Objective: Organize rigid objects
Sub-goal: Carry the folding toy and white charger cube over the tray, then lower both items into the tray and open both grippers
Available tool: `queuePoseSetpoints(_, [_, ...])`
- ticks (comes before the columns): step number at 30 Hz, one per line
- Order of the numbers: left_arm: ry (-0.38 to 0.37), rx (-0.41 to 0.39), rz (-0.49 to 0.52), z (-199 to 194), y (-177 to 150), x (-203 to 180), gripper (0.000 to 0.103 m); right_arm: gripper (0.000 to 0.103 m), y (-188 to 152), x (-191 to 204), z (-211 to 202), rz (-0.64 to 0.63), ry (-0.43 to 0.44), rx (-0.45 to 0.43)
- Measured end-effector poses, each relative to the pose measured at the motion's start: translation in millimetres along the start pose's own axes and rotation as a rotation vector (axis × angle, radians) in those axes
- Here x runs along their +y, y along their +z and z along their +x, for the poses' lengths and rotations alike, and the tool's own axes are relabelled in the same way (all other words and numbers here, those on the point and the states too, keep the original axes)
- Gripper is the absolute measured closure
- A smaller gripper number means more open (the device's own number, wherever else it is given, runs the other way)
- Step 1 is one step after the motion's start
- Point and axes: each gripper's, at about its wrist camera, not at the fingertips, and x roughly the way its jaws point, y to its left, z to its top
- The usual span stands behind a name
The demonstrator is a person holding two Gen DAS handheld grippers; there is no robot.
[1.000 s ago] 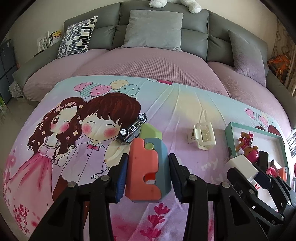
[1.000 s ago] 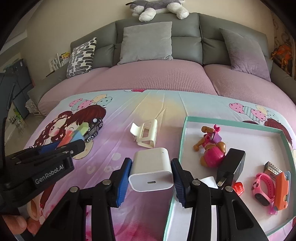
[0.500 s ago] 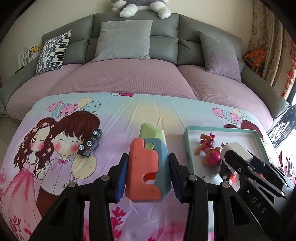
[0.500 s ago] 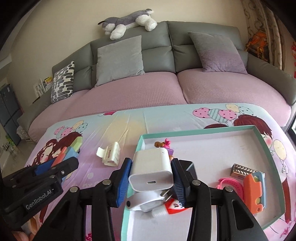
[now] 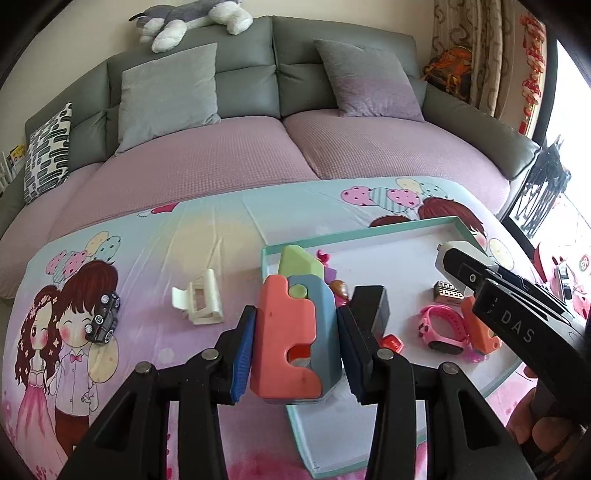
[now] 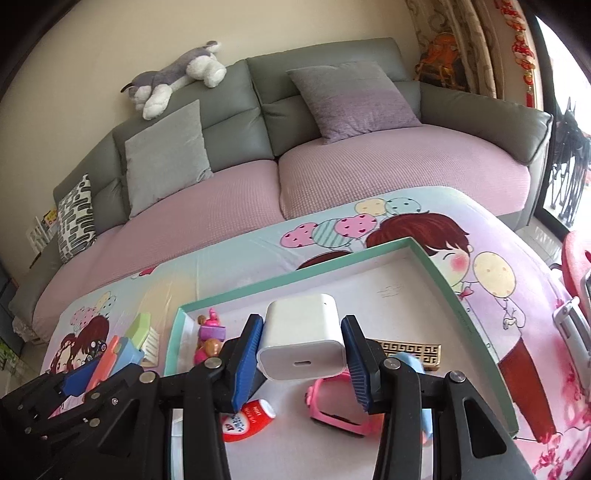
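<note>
Two grippers up, both loaded. Left gripper [image 5: 295, 345] pinching a multicolour toy block [image 5: 295, 332] — coral, blue and green parts — squarely between the blue pads [image 5: 243, 354], jaws pressed against its two flanks, green tip poking forward past the fingertips. Held over the near left corner of the teal-rimmed tray [image 5: 354, 230], straddling its left wall.

Right gripper [image 6: 303, 360] clamped on a white charger cube [image 6: 303, 338], port side facing the camera, body centred between the jaws and jutting out beyond them. Hanging above the tray's white floor, roughly mid-tray.

Inside the tray already: pink toy watch [image 5: 443, 330], red-capped tube [image 6: 245, 421], pink pup figure [image 6: 208, 341] by the left wall, a black adapter block [image 5: 373, 308], a small patterned gold bar [image 6: 410, 352], an orange piece [image 5: 480, 332] just beside the watch.

Out on the cartoon-print surface [image 5: 147, 369], left of the tray: cream hair claw [image 5: 197, 302], and further left a little toy car [image 5: 105, 319], well apart from both sets of jaws.

Behind it all, grey sofa [image 5: 258, 77] with a purple cover, cushions, plush husky [image 5: 188, 20] sprawled along the backrest.
</note>
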Motion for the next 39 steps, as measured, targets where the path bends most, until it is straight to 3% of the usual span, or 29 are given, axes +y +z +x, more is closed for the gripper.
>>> queuePoseSetpoints(18, [-0.125, 0.009, 0.111, 23.1, 19.1, -75.1, 0.059, 0.056, 6.1, -54.6, -4.4, 0.095, -0.128, -0.028])
queuePoseSetpoints(39, [-0.108, 0.075, 0.094, 43.1, 2.3, -76.5, 0.059, 0.056, -2.6, -45.7, 14.8, 0.039, -0.129, 0.057])
